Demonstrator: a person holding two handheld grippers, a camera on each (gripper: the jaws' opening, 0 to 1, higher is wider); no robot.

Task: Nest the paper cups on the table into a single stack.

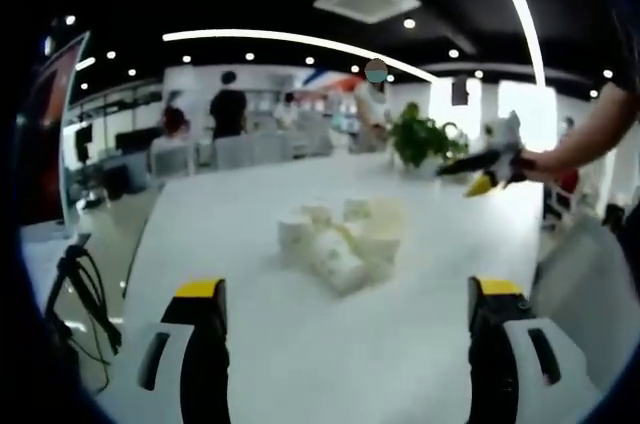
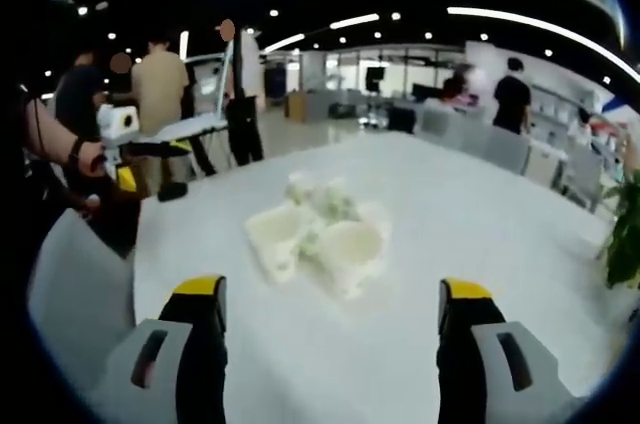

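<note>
Paper cups [image 1: 340, 241] lie in a loose heap near the middle of the white worktop [image 1: 400, 344], most of them tipped on their sides and touching one another, none yet nested as far as the blur allows. An exact count cannot be made: the heap reads as several cups, perhaps half a dozen, with pale rims and walls merging. In the right gripper view the same heap [image 2: 320, 234] sits straight ahead, a wide-mouthed cup at its near right edge turned roughly toward the camera.

The left tool [image 1: 345, 319] hangs above the near part of the worktop with its two jaws spread wide and nothing between them; the heap lies directly forward of it, centred between the jaws. The right tool [image 2: 330, 319] is likewise released and empty, jaws apart, the heap dead ahead of it too. The two tools face the heap from opposite sides: the right tool [image 1: 490, 169] appears across the worktop in the left gripper view, and the left tool [image 2: 118, 129] in the right gripper view, each held by a hand.

Neither tool looks clearly nearer, so either could open the work. The cups' long axes point in mixed directions, so the first pick likely calls for choosing an outlying cup.

Two tools, one heap, one potted plant [image 1: 425, 139] beyond it.
</note>
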